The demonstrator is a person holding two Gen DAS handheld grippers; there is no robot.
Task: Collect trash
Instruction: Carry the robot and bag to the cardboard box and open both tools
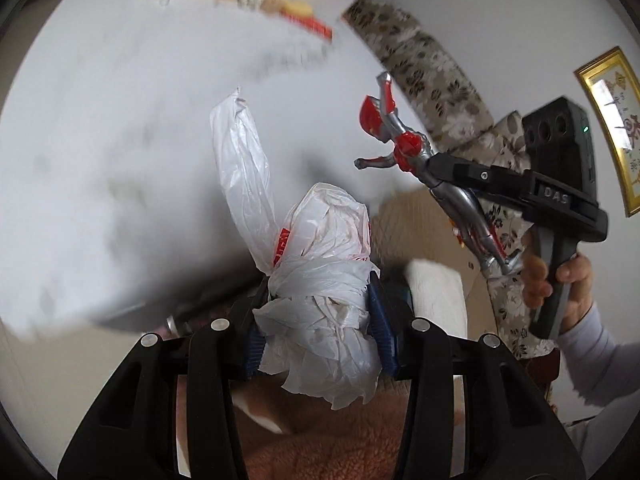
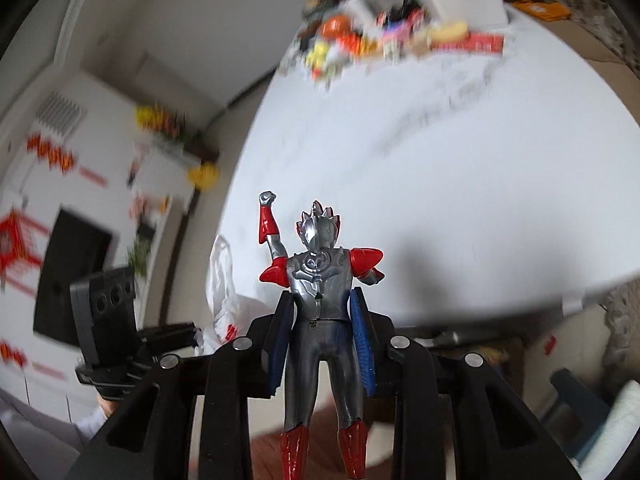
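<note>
Thin, crinkled white plastic bag (image 1: 320,280), semi-translucent with a soft sheen, printed in red. Toy figure (image 2: 320,312) of moulded hard plastic: metallic silver body, glossy red shoulders, forearm and boots. Left gripper (image 1: 320,312) and right gripper (image 2: 322,332): matt black plastic frames, bright round metal pins, ribbed blue pads (image 2: 362,344) that look rubbery. Surface (image 1: 120,140): white, smooth, matt. Sofa upholstery (image 1: 432,68): woven floral cloth. Picture frame (image 1: 600,92): shiny gold finish. Brown fleecy fabric (image 1: 320,448), rough-napped.
</note>
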